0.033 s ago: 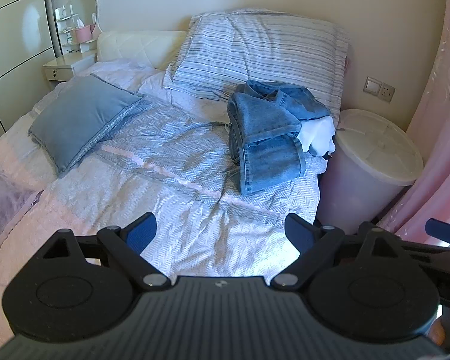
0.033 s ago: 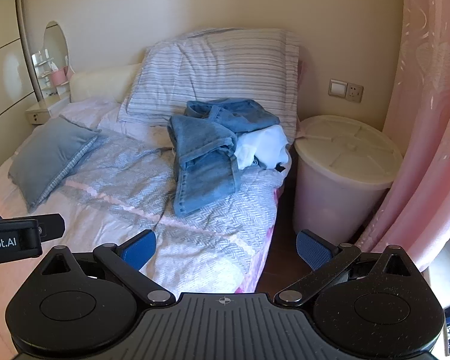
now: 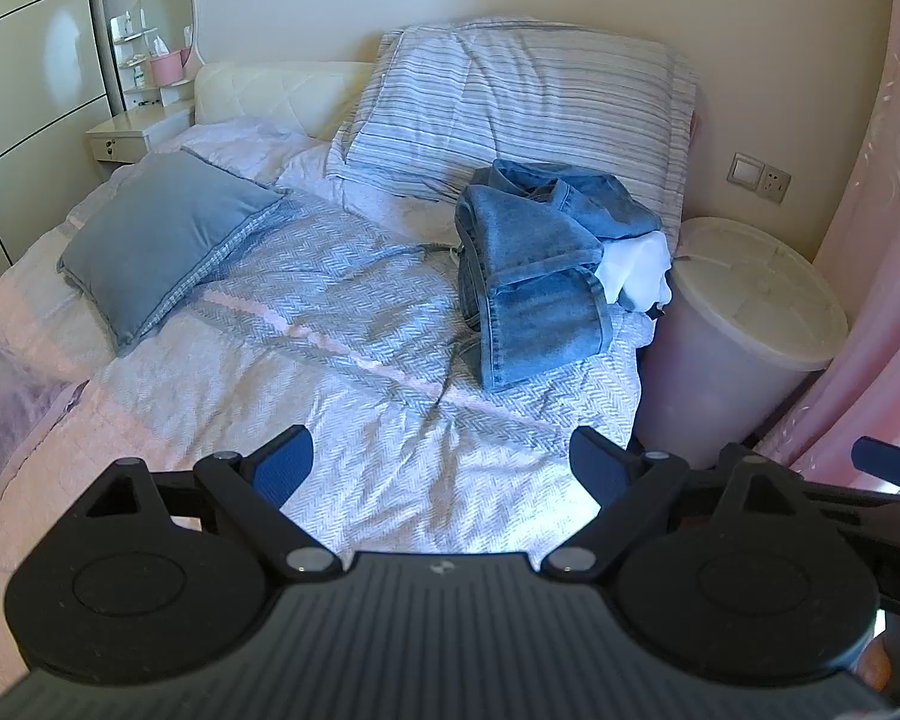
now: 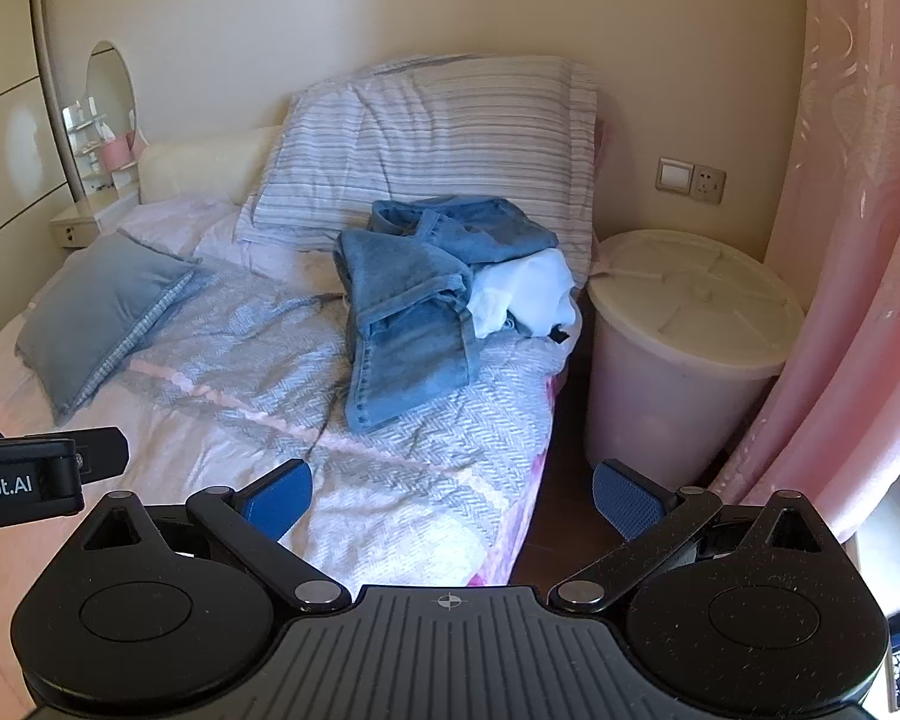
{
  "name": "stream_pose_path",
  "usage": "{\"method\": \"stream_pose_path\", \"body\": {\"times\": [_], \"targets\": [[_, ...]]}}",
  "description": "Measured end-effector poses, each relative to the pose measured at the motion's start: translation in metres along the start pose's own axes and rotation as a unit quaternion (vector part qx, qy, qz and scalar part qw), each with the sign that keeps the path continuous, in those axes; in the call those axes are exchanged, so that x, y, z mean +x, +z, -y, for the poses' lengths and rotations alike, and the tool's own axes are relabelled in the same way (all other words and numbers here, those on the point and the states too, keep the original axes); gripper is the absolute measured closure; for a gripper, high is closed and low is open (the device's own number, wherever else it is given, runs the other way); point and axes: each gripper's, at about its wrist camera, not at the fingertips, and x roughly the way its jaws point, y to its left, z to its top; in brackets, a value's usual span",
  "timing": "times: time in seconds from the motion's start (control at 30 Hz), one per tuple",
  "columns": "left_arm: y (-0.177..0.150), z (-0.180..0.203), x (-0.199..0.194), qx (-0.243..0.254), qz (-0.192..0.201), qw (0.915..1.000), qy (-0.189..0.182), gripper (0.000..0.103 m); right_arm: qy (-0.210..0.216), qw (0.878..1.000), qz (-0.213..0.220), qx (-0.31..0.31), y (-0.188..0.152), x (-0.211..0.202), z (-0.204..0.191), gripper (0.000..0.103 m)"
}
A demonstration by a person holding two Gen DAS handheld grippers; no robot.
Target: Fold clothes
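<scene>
Left wrist: no change between frames. Left gripper (image 3: 435, 468) jaws spread wide, empty, above the bed (image 3: 342, 420). Jeans (image 3: 528, 276) heaped near the striped pillow (image 3: 510, 102).

Right wrist: same. Right gripper (image 4: 450, 498) released, nothing held. White garment (image 4: 528, 294) touches the jeans. Folding not started.

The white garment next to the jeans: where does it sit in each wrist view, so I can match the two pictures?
Left wrist view: the white garment shows right of centre, tucked against the jeans, beside the bin.
Right wrist view: the white garment lies near centre, right of the jeans.
Shared landmark: the lidded round bin at the bed's right edge.
</scene>
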Motion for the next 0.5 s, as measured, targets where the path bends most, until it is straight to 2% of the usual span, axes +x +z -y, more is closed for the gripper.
{"method": "stream_pose_path", "body": {"times": [0.4, 0.5], "targets": [[0.013, 0.01, 0.007, 0.004, 0.002, 0.9999, -0.011, 0.012, -0.008, 1.0, 0.008, -0.002, 0.008, 0.003, 0.004, 0.0], [0.024, 0.01, 0.014, 0.002, -0.002, 0.9999, -0.013, 0.012, -0.01, 1.0, 0.008, -0.007, 0.014, 0.005, 0.004, 0.0]]}}
